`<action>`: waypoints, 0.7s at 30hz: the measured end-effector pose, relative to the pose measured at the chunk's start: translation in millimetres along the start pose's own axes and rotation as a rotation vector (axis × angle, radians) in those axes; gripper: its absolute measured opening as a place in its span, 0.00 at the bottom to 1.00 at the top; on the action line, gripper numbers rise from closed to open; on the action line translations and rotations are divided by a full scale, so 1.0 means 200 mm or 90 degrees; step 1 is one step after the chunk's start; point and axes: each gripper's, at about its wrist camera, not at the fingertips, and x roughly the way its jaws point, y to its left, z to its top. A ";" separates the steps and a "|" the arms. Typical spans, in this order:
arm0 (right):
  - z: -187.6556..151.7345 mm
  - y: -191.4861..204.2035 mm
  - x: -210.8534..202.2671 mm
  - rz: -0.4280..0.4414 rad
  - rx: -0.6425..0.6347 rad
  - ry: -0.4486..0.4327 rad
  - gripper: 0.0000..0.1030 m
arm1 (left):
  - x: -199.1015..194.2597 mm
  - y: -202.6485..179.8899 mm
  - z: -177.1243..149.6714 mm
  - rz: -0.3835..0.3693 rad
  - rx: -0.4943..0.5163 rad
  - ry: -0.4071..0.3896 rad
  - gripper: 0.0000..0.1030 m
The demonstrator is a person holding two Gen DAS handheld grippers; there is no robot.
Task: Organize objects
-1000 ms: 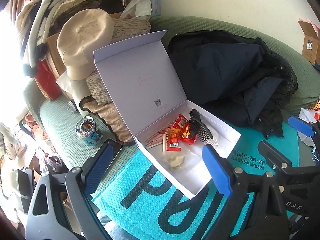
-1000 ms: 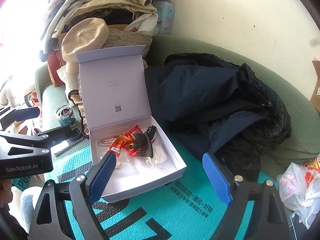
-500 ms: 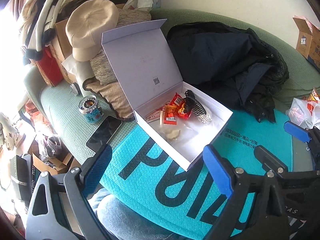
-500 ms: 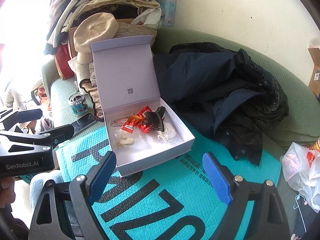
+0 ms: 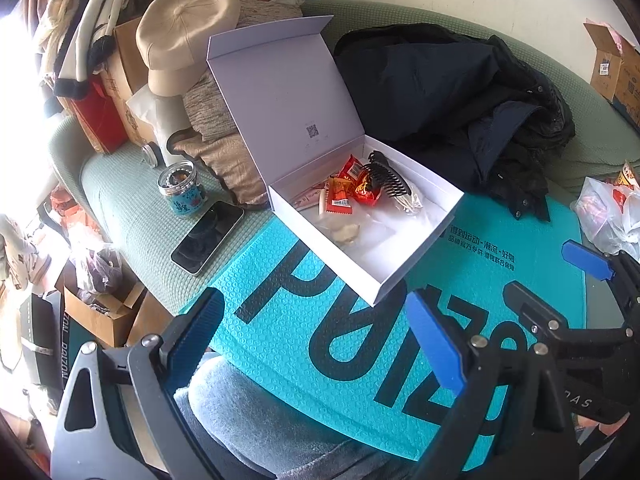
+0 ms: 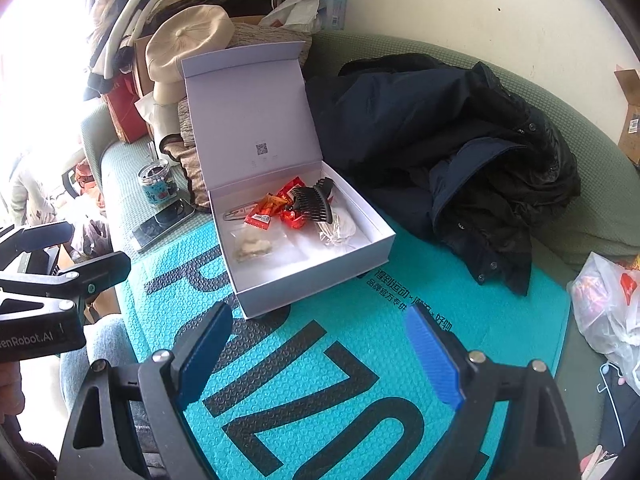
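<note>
Left wrist view: the left gripper (image 5: 312,332) has its blue fingers (image 5: 434,340) spread wide with nothing between them, poised above a teal mailer (image 5: 340,320) that lies over the person's lap and the sofa (image 5: 132,216). The right wrist view shows the right gripper (image 6: 316,352) just the same: fingers (image 6: 432,356) wide apart, empty, low over the mailer. Neither touches anything.

Ahead of both sits the white box (image 6: 312,276), resting on the mailer with its lid (image 6: 248,116) standing up and leaning back against the pile behind. Inside, toward the lid end, lie a black hair claw (image 6: 312,204), red and orange snack packets (image 6: 276,208), a clear bag (image 6: 340,228) and a small pouch with something pale in it (image 6: 252,248). The near half of the box floor is bare. Judging by this, the box is the collecting place, and the propped lid keeps it open for both grippers.

Left of the box, on the sofa seat, a phone (image 5: 208,236) lies flat, with a small jar (image 5: 182,188) just beyond it. These look like the likeliest loose things yet to go in, though that is a guess. The left gripper is nearer to them.

A dark jacket (image 6: 460,140) is heaped against the box's right side, a plastic bag (image 6: 604,304) lies further right, and a beige cap (image 5: 188,28) tops the clutter behind the lid. The tall lid blocks any reach from the back; the approach from the front is open.
</note>
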 end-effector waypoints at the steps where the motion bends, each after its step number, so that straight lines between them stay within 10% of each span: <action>1: 0.00 0.00 0.00 -0.001 -0.001 -0.001 0.86 | 0.00 0.00 0.00 0.001 0.001 0.001 0.89; 21: -0.01 -0.01 -0.03 0.015 0.004 -0.008 0.86 | -0.01 -0.01 -0.03 0.000 -0.003 0.029 0.89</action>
